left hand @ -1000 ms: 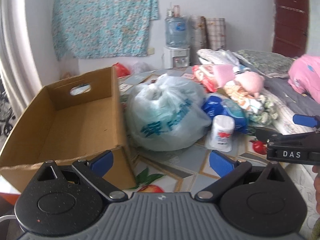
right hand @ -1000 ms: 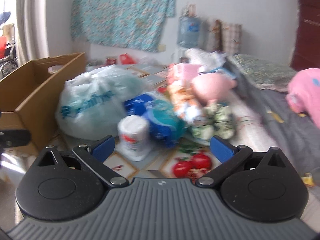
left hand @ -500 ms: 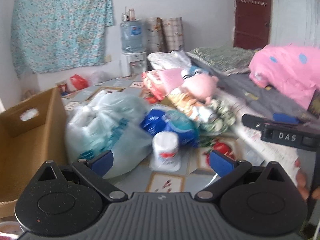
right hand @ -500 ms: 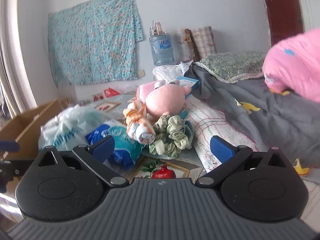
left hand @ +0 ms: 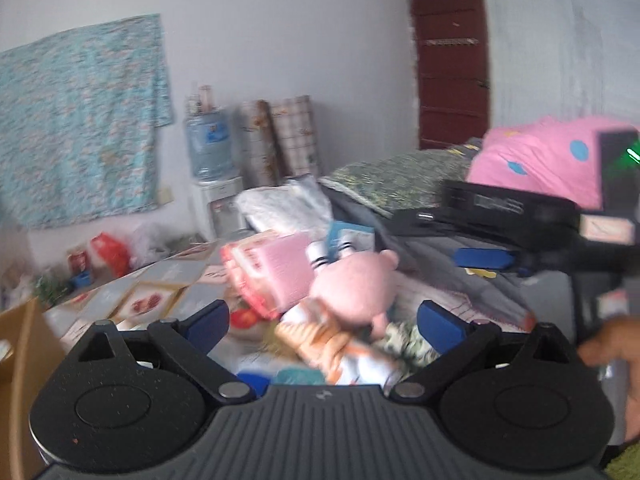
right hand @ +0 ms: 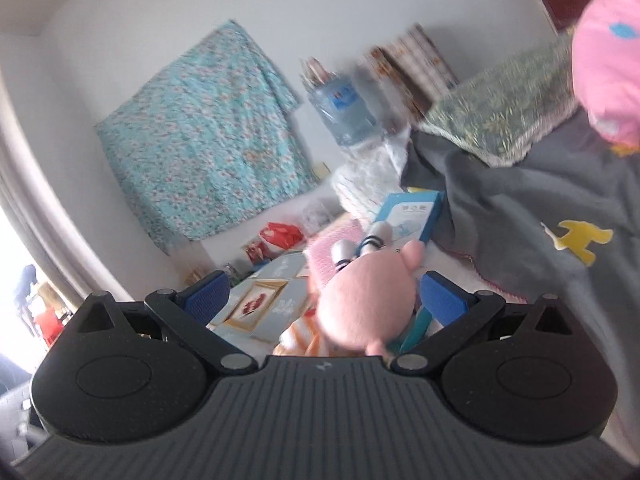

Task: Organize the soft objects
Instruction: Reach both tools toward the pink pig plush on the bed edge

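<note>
A pink plush pig (left hand: 354, 286) lies on a pile of soft things beside the bed, with a pink package (left hand: 276, 272) to its left and an orange-striped cloth (left hand: 320, 340) below it. My left gripper (left hand: 322, 322) is open, above and in front of the pile. My right gripper (right hand: 324, 294) is open, its fingers either side of the plush pig (right hand: 366, 304), close above it and not touching. The right gripper also shows in the left wrist view (left hand: 484, 258), at the right. The frames are blurred.
A cardboard box corner (left hand: 20, 344) sits at the far left. A grey blanket (right hand: 520, 216) and a pink quilt (left hand: 552, 164) cover the bed at the right. A water dispenser (left hand: 210, 152) and rolled mats (left hand: 280, 140) stand at the back wall.
Both grippers have swung right and forward, from the box and plastic bag toward the pile by the bed. The right gripper has come close over the pink plush pig and tilted.
</note>
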Motion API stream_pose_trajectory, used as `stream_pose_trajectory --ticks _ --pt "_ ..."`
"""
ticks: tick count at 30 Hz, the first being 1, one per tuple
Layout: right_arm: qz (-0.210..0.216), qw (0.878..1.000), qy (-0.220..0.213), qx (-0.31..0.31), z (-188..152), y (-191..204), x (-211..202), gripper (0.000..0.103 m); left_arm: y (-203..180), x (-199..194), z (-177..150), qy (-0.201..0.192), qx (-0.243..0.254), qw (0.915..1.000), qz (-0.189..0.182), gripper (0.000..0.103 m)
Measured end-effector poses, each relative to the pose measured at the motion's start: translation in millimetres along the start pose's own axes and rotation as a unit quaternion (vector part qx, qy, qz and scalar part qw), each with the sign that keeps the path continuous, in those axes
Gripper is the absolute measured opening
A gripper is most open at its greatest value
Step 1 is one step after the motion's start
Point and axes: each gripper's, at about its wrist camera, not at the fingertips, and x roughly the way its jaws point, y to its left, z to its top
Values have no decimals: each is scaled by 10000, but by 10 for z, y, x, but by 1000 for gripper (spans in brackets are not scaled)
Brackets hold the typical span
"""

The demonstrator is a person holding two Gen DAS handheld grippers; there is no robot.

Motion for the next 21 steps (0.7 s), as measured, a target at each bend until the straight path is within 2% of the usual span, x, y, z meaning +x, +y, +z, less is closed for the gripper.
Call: stream_pose_trajectory --ticks 2,6,10,16,18,21 --pt "-152 9996 180 142 82 -87 226 99 -73 269 56 108 100 9998 -115 93" --pt "-186 9972 457 565 147 -297 557 92 -176 644 106 300 226 9986 -363 87" --pt "-208 9935 726 854 140 -470 782 80 -269 898 124 420 418 9977 -329 87" --pt "50 9876 1036 1178 39 -635 997 68 -343 1217 146 704 579 9957 -154 88" --pt "181 9858 1080 1273 26 -663 1043 66 -358 1295 159 787 587 9951 -104 89" --pt "277 9835 1097 1412 13 -702 1081 65 -335 1344 179 817 464 9952 -269 91"
